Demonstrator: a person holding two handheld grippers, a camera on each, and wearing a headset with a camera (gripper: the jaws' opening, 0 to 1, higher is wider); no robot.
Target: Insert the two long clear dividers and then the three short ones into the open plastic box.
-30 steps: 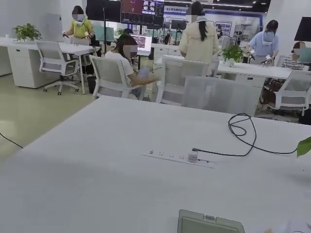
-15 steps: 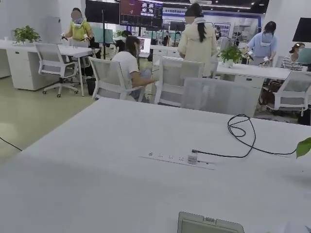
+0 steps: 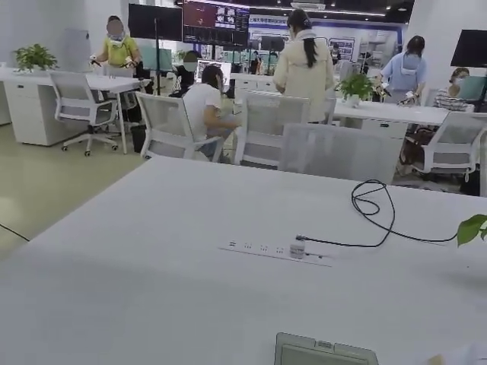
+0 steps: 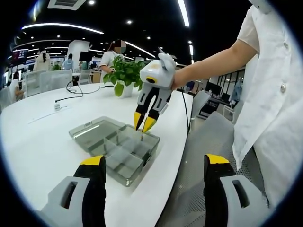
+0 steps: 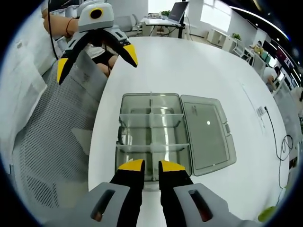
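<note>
Lying flat near table [image 5: 199, 66] edge, open plastic box [image 5: 119, 142], lid [image 5: 208, 137] folded aside so compartments face up. Clear dividers [image 5: 150, 120] already stand inside. Right gripper [image 4: 144, 125] above box, jaws almost together over middle divider, hold unclear. Left gripper [image 4: 154, 161] wide apart, empty, held aside, likely leaving room.

A white table [image 3: 152, 251] is seen bearing an open clear box [image 5: 137, 95] near its edge, with the lid [image 5: 207, 135] laid flat beside it, while a power strip [image 3: 266, 249], a looped black cable [image 3: 342, 245] and a potted plant [image 4: 124, 75] are set farther off.
</note>
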